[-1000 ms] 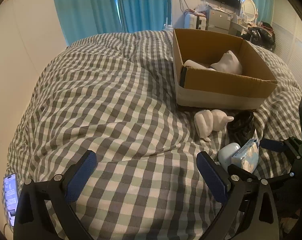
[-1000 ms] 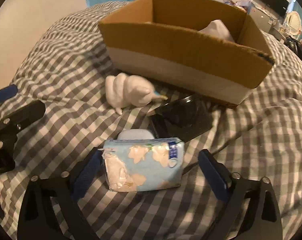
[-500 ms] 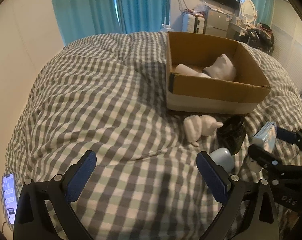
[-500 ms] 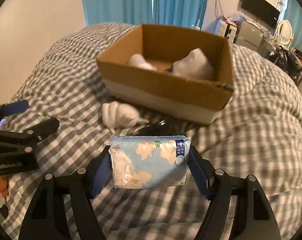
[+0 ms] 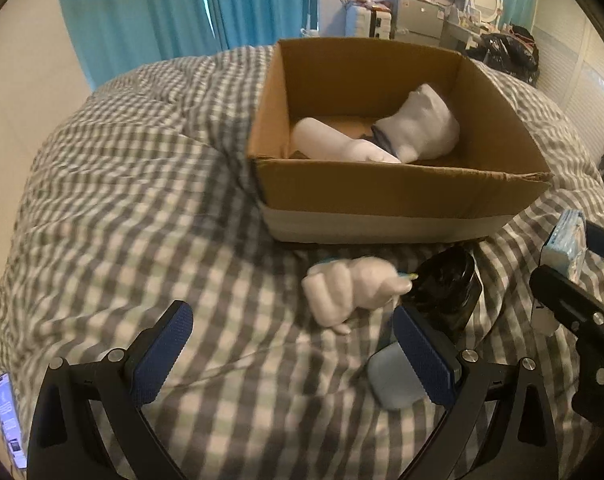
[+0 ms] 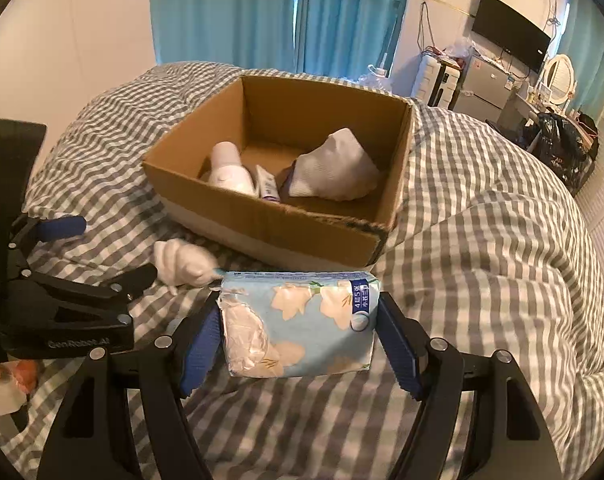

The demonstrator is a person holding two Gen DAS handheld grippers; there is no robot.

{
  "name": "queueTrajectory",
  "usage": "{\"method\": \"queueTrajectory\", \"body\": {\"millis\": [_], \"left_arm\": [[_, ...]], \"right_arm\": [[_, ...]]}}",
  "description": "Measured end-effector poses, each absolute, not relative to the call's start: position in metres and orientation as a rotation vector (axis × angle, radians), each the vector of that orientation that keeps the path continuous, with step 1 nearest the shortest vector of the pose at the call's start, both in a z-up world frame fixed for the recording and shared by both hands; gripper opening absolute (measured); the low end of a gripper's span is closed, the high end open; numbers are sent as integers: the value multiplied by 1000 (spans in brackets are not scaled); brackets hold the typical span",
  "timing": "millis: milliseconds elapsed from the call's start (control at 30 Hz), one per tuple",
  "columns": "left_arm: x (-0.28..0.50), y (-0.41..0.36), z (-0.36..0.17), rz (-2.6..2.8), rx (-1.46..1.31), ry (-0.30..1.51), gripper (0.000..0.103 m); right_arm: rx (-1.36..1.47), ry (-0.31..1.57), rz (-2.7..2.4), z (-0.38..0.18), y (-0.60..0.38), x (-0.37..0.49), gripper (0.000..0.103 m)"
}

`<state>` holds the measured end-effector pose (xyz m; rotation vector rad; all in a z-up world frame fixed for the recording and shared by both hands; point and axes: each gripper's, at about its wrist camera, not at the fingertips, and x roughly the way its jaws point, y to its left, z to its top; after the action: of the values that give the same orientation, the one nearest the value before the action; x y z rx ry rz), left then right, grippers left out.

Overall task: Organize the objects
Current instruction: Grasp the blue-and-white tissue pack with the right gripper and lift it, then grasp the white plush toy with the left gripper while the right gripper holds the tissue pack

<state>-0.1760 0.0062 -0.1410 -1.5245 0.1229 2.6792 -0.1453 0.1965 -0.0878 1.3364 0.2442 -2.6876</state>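
Firmly pinched between its two blue pads, the right gripper [image 6: 297, 336] holds a tissue pack [image 6: 299, 322], a pale blue packet printed with cream flowers, lifted clear of the checked bed cover [image 6: 482, 240]. From the left wrist camera the same pack [image 5: 564, 240] shows edge-on at the far right, just beside the near right corner of the cardboard box [image 5: 398, 196].

The left gripper [image 5: 293, 356] hangs spread wide with nothing between its pads [image 5: 163, 356], low over the bed cover in front of the box.

Just beyond its right pad lies a small pale blue case [image 5: 396, 384], partly hidden by that pad. A little farther on sit a white plush toy [image 5: 352, 292] and, touching the toy's tip, a shiny black container [image 5: 446, 284]; both lie just in front of the box's near wall.

Inside the box [image 6: 285, 220] are a white bottle [image 6: 227, 168] lying against the left wall, a small tube [image 6: 267, 188] beside it, and a folded white cloth [image 6: 338, 172] toward the right side.

A phone [image 5: 9, 420] with a lit screen lies at the bed's left edge.
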Motion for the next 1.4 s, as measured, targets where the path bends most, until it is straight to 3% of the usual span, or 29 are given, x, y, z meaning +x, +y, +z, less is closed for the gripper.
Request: {"method": "queueTrajectory", "body": {"millis": [567, 667, 833, 1400], "left_arm": [[-219, 27, -183, 2616, -1615, 71, 102], [-220, 27, -186, 2597, -1611, 39, 94], [-218, 26, -190, 2545, -1630, 7, 65], [-163, 17, -156, 2597, -1582, 105, 65]], "right_arm": [[1389, 128, -2680, -117, 217, -157, 73], [1392, 122, -2679, -118, 217, -158, 73], [1398, 130, -2681, -120, 214, -157, 73], [1391, 66, -2697, -110, 210, -132, 73]]}}
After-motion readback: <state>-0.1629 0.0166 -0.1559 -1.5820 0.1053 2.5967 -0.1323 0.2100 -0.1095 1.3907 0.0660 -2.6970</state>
